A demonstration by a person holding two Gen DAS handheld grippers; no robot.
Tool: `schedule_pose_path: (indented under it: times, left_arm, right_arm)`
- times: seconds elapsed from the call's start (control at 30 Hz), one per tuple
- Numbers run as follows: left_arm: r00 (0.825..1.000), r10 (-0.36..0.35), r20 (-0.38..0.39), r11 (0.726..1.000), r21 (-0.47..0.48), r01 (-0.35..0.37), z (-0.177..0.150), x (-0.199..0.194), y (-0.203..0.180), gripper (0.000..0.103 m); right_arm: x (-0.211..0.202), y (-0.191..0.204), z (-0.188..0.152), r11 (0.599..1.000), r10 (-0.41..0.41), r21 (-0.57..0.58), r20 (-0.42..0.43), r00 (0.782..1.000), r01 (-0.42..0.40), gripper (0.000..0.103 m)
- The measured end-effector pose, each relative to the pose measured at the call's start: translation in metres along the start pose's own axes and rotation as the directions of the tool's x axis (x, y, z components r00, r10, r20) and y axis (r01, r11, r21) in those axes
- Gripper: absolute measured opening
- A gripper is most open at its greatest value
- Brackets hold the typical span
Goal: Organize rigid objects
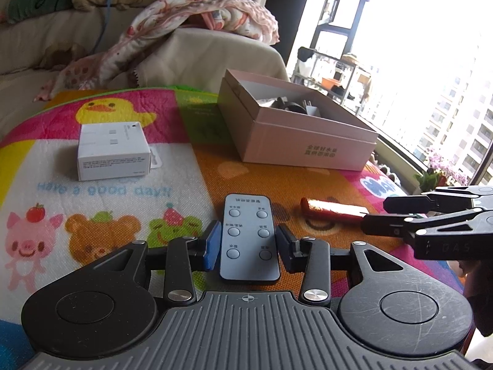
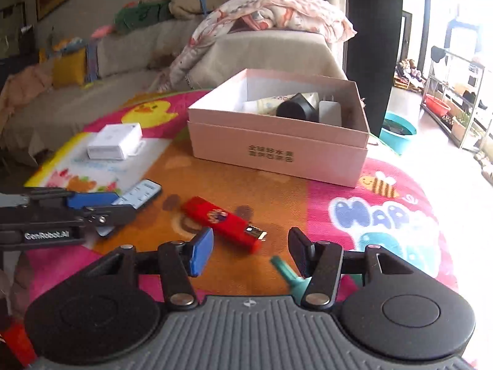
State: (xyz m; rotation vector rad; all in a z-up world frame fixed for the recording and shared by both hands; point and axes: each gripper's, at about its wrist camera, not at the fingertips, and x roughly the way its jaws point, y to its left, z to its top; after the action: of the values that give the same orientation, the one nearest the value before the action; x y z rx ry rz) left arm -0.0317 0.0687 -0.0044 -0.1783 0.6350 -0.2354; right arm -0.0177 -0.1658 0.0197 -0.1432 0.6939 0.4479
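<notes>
the left gripper (image 1: 249,243) straddles a flat grey six-button remote (image 1: 249,238), pads apart (not clamped); right gripper (image 2: 250,254) spread wide, glossy red lighter (image 2: 222,222) at 12 o'clock.

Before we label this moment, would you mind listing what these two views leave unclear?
- Pink box contents: left wrist view, near wall hides most.
- Remote: right wrist view, left tongs cover its near end.
- Teal item: right wrist view, right tongs' finger hides most.
- Remote button labels: too small.
</notes>
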Motion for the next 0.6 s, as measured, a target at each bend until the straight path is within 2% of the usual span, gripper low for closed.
schedule_pose_path:
  times: [0.13, 0.2, 0.27, 0.33, 0.43, 0.6]
  left_arm:
    - [1.000, -0.004, 0.001, 1.000, -0.005, 0.004, 0.000, 0.000, 0.000, 0.044]
    - [1.000, -0.005, 0.001, 1.000, -0.006, 0.005, 0.000, 0.000, 0.000, 0.044]
    - [1.000, -0.010, 0.002, 1.000, -0.015, 0.010, 0.000, 0.000, 0.001, 0.044]
    - [1.000, -0.014, 0.003, 1.000, -0.021, 0.014, 0.000, 0.000, 0.002, 0.044]
    - [1.000, -0.014, 0.003, 1.000, -0.021, 0.014, 0.000, -0.001, 0.003, 0.044]
    - [1.000, -0.011, 0.003, 1.000, -0.019, 0.011, 0.000, 0.000, 0.003, 0.044]
  right_arm:
    - [0.013, 0.008, 0.005, 0.979, -0.134, -0.154, 0.008, 0.991, 0.133, 0.054]
    - [0.005, -0.001, 0.009, 0.967, -0.194, -0.161, 0.047, 0.980, 0.199, 0.054]
    - [-0.016, -0.018, 0.007, 0.981, -0.147, -0.115, 0.066, 0.987, 0.154, 0.058]
    - [-0.035, -0.032, -0.002, 0.993, -0.102, -0.053, 0.062, 0.993, 0.105, 0.081]
    - [-0.050, -0.039, -0.023, 0.996, -0.077, -0.035, 0.043, 0.996, 0.078, 0.083]
    - [-0.039, -0.037, -0.037, 0.992, -0.101, -0.080, 0.020, 0.995, 0.102, 0.083]
